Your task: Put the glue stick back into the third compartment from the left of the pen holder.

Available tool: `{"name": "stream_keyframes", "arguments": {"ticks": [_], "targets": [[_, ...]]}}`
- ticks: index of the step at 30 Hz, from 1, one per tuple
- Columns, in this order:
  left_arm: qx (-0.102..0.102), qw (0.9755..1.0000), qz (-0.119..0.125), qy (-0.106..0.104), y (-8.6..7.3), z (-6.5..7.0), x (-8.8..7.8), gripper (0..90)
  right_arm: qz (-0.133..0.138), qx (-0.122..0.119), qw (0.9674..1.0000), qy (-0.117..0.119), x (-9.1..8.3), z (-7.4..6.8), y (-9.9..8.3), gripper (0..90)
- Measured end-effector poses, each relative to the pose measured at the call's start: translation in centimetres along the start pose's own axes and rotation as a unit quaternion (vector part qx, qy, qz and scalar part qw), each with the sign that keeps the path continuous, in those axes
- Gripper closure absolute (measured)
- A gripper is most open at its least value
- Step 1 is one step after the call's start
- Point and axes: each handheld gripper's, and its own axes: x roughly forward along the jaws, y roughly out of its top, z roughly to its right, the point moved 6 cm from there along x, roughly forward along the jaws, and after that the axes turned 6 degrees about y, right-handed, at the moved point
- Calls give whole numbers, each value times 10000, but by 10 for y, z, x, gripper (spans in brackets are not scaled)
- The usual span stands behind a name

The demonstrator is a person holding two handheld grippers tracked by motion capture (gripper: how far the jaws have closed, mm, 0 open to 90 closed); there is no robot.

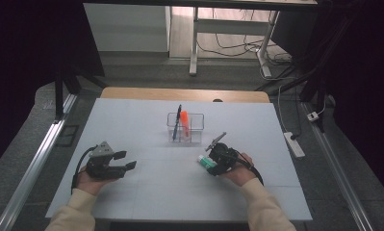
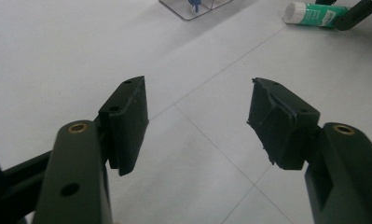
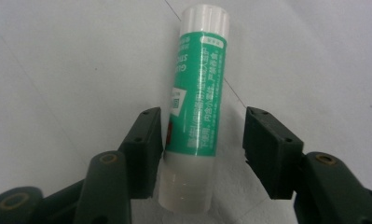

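R tool [image 3: 203, 149] straddles the glue stick [image 3: 196, 107], jaws part-open; one pad at its side, other w/ a gap, no grip yet. Centre it btw pads, then squeeze mid-body so it won't roll. Stick: green label, white cap, lying flat on desk [image 1: 170, 187], near the clear organizer [image 1: 185, 126], on the person's side. L tool [image 2: 197, 126] wide, empty.

**Green and white on a pale table**

The cylindrical plastic glue stick [image 3: 197, 107] has a green label with white print, a small red mark, and white cap and base. The clear plastic pen holder [image 1: 185, 127] contains a dark blue pen [image 1: 177, 121] and an orange marker [image 1: 184, 124]. The flat table mat [image 1: 146, 192] is pale grey-white with thin seam lines; both grippers' jaws are black.
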Motion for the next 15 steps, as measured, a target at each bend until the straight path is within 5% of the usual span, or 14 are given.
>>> {"name": "stream_keyframes", "arguments": {"ticks": [8, 15], "targets": [[24, 10000, -13, 2, 0, 0, 1, 373, -120, 165, 9994, 267, 2, -2, 1, 621], [33, 10000, -16, 1, 0, 1, 1, 373, -161, 215, 9994, 204, 2, 0, 1, 647]]}}
